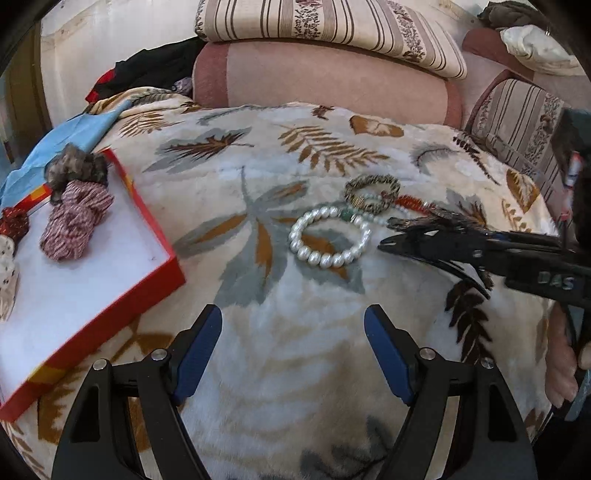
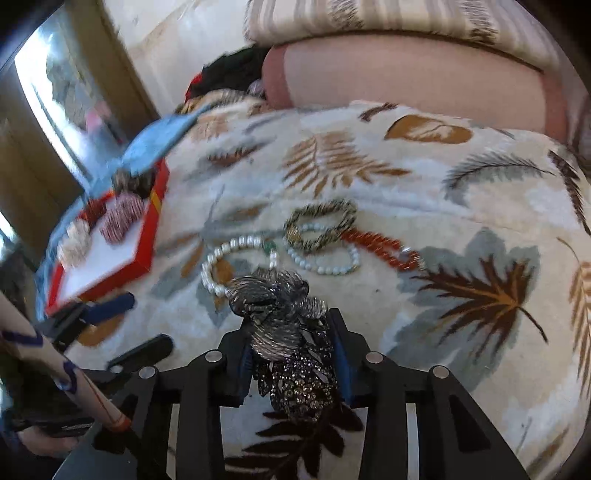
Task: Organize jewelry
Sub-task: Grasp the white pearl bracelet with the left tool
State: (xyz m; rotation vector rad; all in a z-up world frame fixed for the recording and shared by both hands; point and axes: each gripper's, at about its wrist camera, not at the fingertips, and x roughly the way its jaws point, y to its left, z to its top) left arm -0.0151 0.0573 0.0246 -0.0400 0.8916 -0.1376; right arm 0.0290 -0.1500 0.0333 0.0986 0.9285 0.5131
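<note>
My right gripper (image 2: 291, 350) is shut on a dark sparkly scrunchie (image 2: 280, 306) and holds it above the leaf-print blanket; it shows at the right of the left wrist view (image 1: 406, 236). A white pearl bracelet (image 1: 328, 236) lies just beyond it, also seen in the right wrist view (image 2: 229, 254). Behind lie a gold-and-black braided band (image 1: 373, 192), a pale bead bracelet (image 2: 325, 264) and a red bead bracelet (image 2: 384, 247). A red box (image 1: 122, 295) at the left holds several scrunchies (image 1: 77, 218). My left gripper (image 1: 293, 350) is open and empty over the blanket.
The leaf-print blanket (image 1: 295, 387) covers the whole work surface. A pink bolster (image 1: 332, 85) and striped cushions (image 1: 332, 26) lie behind. Blue cloth (image 1: 74, 133) and dark clothes (image 1: 147, 70) sit at the far left. A door (image 2: 33, 166) stands at the left.
</note>
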